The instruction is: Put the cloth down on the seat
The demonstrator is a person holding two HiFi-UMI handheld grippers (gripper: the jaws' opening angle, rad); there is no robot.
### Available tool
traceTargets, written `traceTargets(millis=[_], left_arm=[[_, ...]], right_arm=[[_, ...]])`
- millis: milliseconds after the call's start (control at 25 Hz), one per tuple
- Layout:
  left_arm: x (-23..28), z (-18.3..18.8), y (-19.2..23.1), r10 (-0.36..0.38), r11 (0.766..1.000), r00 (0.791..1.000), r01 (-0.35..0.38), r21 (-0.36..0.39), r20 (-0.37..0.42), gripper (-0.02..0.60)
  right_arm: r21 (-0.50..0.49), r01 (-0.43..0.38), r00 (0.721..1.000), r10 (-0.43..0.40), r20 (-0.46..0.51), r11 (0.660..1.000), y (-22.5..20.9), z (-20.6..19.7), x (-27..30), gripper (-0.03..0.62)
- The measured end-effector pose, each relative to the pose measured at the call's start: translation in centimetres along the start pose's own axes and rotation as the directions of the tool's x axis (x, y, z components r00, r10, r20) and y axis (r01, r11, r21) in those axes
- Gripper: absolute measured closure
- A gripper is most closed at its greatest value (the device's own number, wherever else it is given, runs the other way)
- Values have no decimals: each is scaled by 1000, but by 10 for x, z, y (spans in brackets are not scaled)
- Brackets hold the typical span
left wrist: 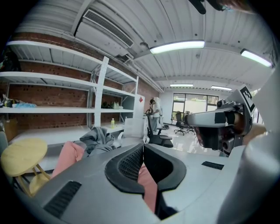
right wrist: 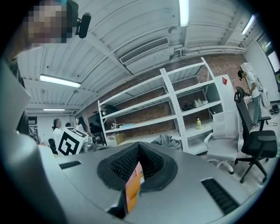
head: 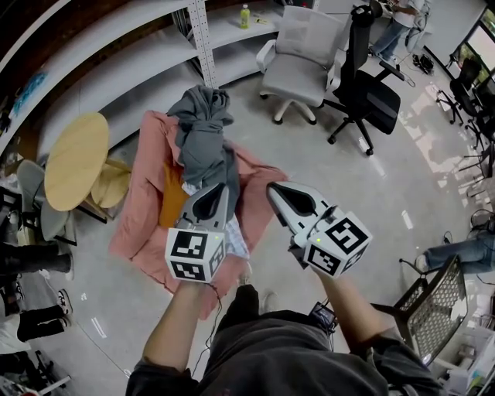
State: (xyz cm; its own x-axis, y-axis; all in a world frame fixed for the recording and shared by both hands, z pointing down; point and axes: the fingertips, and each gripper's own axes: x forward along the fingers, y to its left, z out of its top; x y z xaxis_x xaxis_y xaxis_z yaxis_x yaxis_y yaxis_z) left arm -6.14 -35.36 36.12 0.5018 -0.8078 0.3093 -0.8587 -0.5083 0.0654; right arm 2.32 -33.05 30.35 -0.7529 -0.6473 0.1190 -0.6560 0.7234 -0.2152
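A grey cloth [head: 203, 131] lies bunched on a low seat draped in pink fabric [head: 143, 193], with an orange cushion [head: 172, 197] under it. My left gripper [head: 223, 190] hovers over the near end of the cloth, shut, with nothing between its jaws. In the left gripper view [left wrist: 143, 146] the jaws meet, and the grey cloth [left wrist: 97, 138] lies ahead on the pink seat [left wrist: 70, 153]. My right gripper [head: 273, 189] is beside it on the right, also shut and empty. In the right gripper view [right wrist: 139, 145] the grey cloth [right wrist: 168, 141] shows far ahead.
A round wooden stool [head: 76, 158] stands left of the seat. Behind are white shelves [head: 116, 69] with a green bottle [head: 244, 15], a white office chair [head: 302, 62] and a black one [head: 367, 85]. A wire-mesh chair [head: 433, 309] stands at the right. People stand at the edges.
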Motion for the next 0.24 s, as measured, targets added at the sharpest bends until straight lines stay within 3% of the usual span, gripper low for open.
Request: traceTargets(millis=[240], left_arm=[[6, 6, -6, -4, 1000, 1000, 4, 10, -2, 568]], right_arm=[[3, 5, 1000, -5, 4, 1000, -7, 4, -5, 579]])
